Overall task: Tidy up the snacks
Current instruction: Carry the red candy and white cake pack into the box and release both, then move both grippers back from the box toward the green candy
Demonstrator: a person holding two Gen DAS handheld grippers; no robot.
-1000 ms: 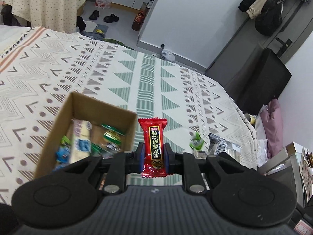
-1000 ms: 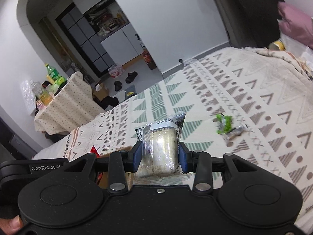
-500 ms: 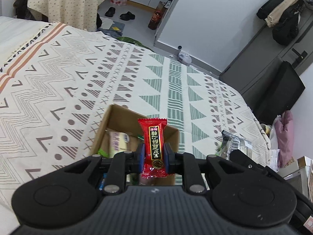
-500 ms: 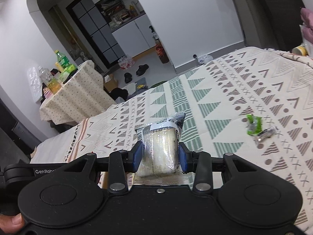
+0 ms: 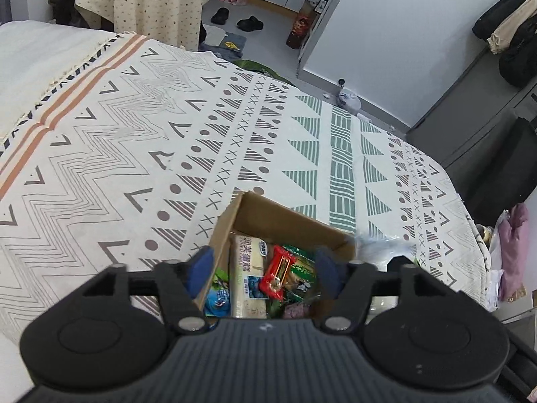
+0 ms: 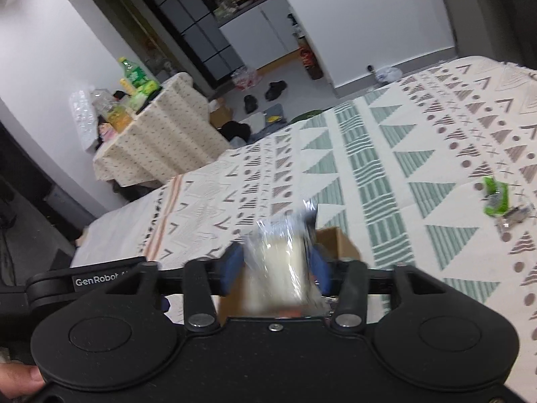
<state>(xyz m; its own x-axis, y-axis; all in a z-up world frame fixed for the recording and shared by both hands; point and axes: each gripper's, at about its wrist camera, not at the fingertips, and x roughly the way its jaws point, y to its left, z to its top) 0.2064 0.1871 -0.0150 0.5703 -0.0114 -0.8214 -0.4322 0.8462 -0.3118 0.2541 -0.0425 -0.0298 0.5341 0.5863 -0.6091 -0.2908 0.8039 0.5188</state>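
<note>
Your left gripper (image 5: 265,270) stands spread and empty above the cardboard box (image 5: 285,216) on the bed (image 5: 167,141), the red snack packet (image 5: 278,267) lying inside. Your right gripper (image 6: 275,265) clamps a clear-wrapped pale cake (image 6: 280,255) near the box's edge; centre it over the opening before releasing. A green wrapper (image 6: 496,196) remains out on the bed.

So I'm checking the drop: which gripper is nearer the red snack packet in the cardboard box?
Left. The left gripper hangs open directly above the red snack packet; the right gripper, clamping a clear-wrapped cake, sits alongside.
</note>
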